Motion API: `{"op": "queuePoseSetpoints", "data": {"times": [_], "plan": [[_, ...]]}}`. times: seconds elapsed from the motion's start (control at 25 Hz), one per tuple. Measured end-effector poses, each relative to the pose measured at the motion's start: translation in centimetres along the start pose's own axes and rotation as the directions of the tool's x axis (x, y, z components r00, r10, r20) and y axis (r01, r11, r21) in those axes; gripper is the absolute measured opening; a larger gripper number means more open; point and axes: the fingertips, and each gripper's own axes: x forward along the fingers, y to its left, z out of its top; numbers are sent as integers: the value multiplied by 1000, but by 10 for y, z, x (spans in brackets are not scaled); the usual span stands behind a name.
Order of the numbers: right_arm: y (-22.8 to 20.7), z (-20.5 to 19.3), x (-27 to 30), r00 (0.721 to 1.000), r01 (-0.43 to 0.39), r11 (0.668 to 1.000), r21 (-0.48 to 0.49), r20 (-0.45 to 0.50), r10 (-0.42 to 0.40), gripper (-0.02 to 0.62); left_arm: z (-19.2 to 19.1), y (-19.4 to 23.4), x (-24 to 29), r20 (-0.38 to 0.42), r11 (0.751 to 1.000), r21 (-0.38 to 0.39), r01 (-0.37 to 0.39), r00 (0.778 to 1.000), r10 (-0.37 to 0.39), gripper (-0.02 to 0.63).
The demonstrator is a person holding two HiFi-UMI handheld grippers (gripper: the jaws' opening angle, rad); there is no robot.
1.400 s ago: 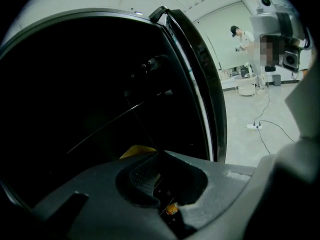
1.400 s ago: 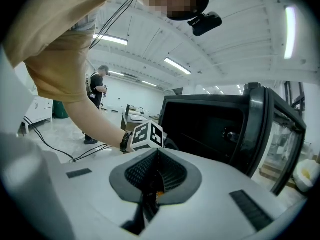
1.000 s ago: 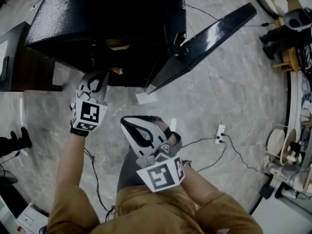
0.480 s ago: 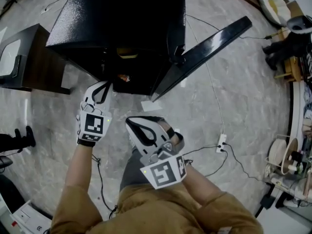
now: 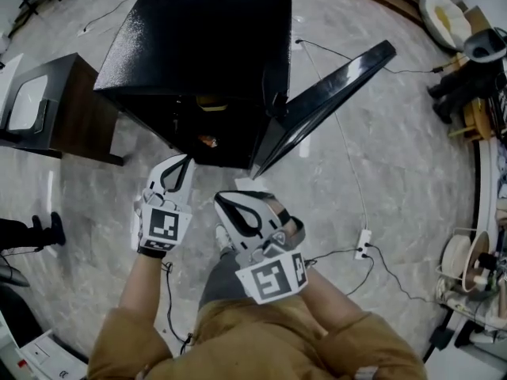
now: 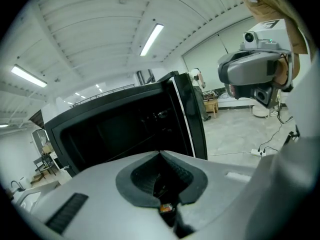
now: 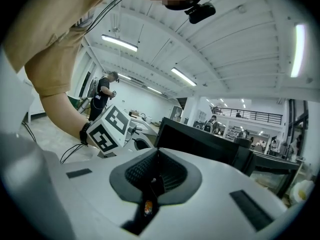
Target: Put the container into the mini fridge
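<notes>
Quick count, going from the left. There's one dark side table just beside the left edge of the mini fridge. Then the one black fridge itself, with its single door swung wide out to the fridge's right, so the opening faces me with nothing across it. In the dark inside there's one container, a pale yellowish thing up on a shelf, or at least that's what it looks like. There's also an orange spot lower down near the fridge's front lip, and I can't tell what it is.

I've got two tongs, both out in front of the fridge opening. The left tongs are the closer pair, with tips near the fridge's front edge but not touching it. They're clenched tight with nothing in them. The right tongs sit a bit further back from the fridge, just beside the left pair, and they're also closed up and empty.

For room to move, there's bare marble floor in front of the fridge on both sides, and the door's free edge points away to the right. One white cable runs from behind the fridge past the door to one power strip. Far right of the fridge there's a heap of clutter I can't sort out.
</notes>
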Motion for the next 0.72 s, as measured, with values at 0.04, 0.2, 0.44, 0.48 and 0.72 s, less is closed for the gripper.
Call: {"op": "queuePoseSetpoints", "data": {"times": [0.04,0.2,0.44,0.48,0.72], "plan": [[-2,2,-3,1000,3,1000,-1,3,-3,2,5,-1,-5,3,1000,0,-5,1000,5,3],[-6,12,-14,1000,8,1000,-4,18,-8,2,26,0,-25,41,998,50,-33,999,31,2],[-11,29,-25,999,11,1000,-13,43,-10,2,49,3,-51,74,995,57,-83,994,79,2],[-12,31,-27,999,11,1000,-15,45,-11,2,53,2,-55,79,995,54,-87,993,83,2],[-22,47,-38,998,19,999,-28,66,-17,2,77,-1,-70,120,995,-1,-99,988,98,3]]}}
